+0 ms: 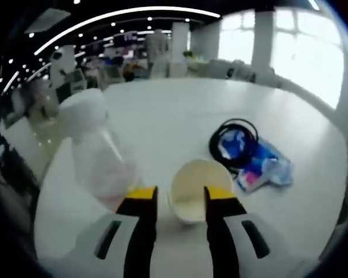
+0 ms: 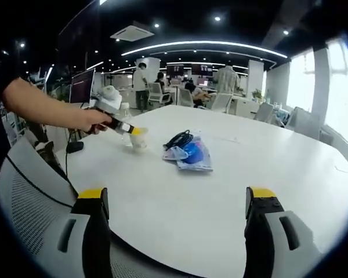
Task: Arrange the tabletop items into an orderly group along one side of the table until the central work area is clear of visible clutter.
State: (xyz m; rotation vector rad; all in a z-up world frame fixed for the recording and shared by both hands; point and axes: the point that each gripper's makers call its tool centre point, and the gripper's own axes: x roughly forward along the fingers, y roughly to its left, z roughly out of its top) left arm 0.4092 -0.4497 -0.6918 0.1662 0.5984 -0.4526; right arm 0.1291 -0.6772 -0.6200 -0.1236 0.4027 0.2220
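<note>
Near the surface (image 2: pixel 232 191) edge, left gripper (image 1: pixel 180 197) hangs open with the cream cup (image 1: pixel 195 197) just ahead between its jaws, clear bottle (image 1: pixel 95 150) beside it, cable coil (image 1: pixel 234 142) and blue packet (image 1: pixel 261 168) farther off; right gripper (image 2: pixel 177 200) open, well apart.

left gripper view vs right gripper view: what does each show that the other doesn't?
Left gripper view alone: the inside of the cream cup, seen from above between the left gripper's jaws.

Right gripper view alone: the person's arm reaching over the table, grey chair at the near edge, right gripper wide open over bare table.

Both: the cup, clear bottle, black cable, blue packet.
</note>
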